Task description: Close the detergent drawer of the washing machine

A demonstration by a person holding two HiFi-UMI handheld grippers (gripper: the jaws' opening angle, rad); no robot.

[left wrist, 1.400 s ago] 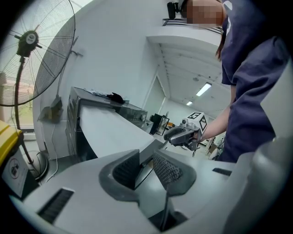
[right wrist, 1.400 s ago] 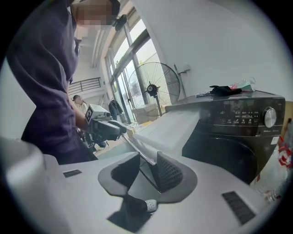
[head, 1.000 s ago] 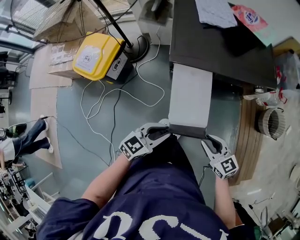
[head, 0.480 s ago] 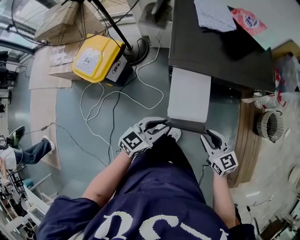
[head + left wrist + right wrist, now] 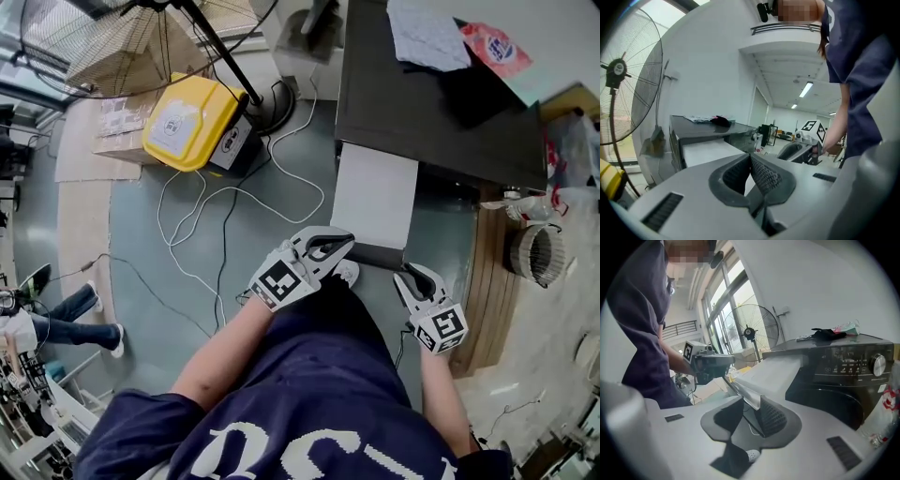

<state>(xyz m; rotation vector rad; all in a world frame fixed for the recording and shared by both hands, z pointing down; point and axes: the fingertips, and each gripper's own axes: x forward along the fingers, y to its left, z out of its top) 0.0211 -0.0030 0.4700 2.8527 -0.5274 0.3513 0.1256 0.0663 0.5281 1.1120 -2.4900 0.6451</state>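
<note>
- Lower centre of the head view: left gripper (image 5: pixel 339 246), clamped shut on nothing, pads meeting, right by the left corner of the drawer front (image 5: pixel 377 255); touching or not, hard to tell.
- Lower right of centre: right gripper (image 5: pixel 406 278), jaws parted, at the right corner of that front. In the right gripper view, the front's thin edge runs in between the pads, close to 1 pad with a clear gap to the other. No squeeze to be made out.
- Mid-frame, just beyond both grippers: detergent drawer (image 5: pixel 375 192), a long white tray, out of its slot and running up the frame to the machine.
- Top of the frame: washing machine (image 5: pixel 422 112), dark, with a cloth (image 5: pixel 427 28) lying on its lid.
- Done so far, as a judgement: at most the approach, with 2 grippers at the 2 front corners; drawer not yet home.
- Left to do: nearly all of the closing, namely 1 straight push up the frame until the front sits flush with the machine. Probably best as an even push from both corners, so as not to skew the tray.
</note>
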